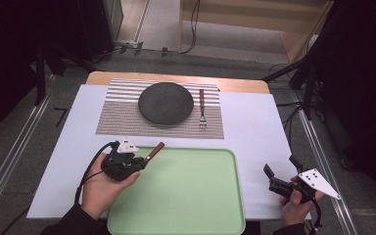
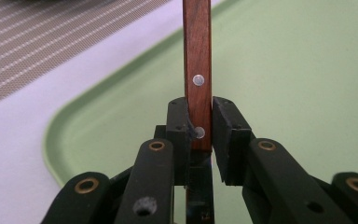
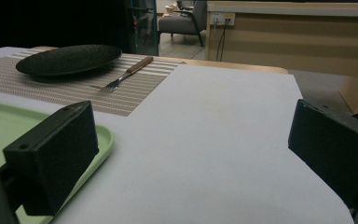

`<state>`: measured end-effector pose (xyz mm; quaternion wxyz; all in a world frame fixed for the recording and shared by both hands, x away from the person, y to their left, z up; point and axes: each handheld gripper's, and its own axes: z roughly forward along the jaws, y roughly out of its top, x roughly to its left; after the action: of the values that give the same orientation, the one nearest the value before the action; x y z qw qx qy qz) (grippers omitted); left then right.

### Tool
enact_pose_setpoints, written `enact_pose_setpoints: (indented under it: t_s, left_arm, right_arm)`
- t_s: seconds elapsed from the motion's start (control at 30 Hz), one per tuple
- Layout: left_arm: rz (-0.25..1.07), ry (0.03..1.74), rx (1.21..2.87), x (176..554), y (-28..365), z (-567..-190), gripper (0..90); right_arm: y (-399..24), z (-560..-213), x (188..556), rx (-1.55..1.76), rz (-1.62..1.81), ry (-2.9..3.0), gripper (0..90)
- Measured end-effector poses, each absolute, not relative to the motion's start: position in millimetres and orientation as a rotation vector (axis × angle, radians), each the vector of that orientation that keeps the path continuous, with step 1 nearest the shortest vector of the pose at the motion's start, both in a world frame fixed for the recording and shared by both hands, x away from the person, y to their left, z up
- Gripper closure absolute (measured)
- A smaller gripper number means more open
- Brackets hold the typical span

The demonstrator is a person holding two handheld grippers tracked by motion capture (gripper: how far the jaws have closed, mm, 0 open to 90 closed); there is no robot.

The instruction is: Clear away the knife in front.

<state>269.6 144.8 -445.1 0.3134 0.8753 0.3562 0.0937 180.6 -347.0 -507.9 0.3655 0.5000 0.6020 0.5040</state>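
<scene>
The left gripper (image 1: 138, 163) is gripping a wooden-handled utensil (image 2: 197, 70) over the green tray (image 1: 196, 196); the fork (image 1: 201, 108) is already lying beside the plate (image 1: 166, 102), so placing remains.

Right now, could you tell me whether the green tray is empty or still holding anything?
Empty: the green tray shows bare surface all over. The wooden-handled utensil is clamped in the left gripper above its corner.
</scene>
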Motion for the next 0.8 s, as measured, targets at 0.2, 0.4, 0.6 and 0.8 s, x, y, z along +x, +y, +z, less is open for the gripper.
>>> enact_pose_setpoints:
  t_s: [0.2,0.4,0.6,0.8]
  left_arm:
    - [0.213,0.943,2.310,261.5,141.7,-454.5,77.4]
    - [0.168,0.946,2.314,255.5,138.8,-463.2,77.3]
    - [0.150,0.945,2.323,248.9,136.4,-470.3,77.3]
    - [0.135,0.959,2.328,244.8,138.1,-477.8,77.3]
  right_arm:
    - [-346.8,-507.9,180.5,1.288,1.295,1.547,0.0]
    - [-346.7,-508.0,180.5,1.289,1.292,1.546,0.0]
    - [-346.7,-508.0,180.6,1.287,1.293,1.547,0.0]
    - [-346.6,-508.1,180.7,1.288,1.291,1.546,0.0]
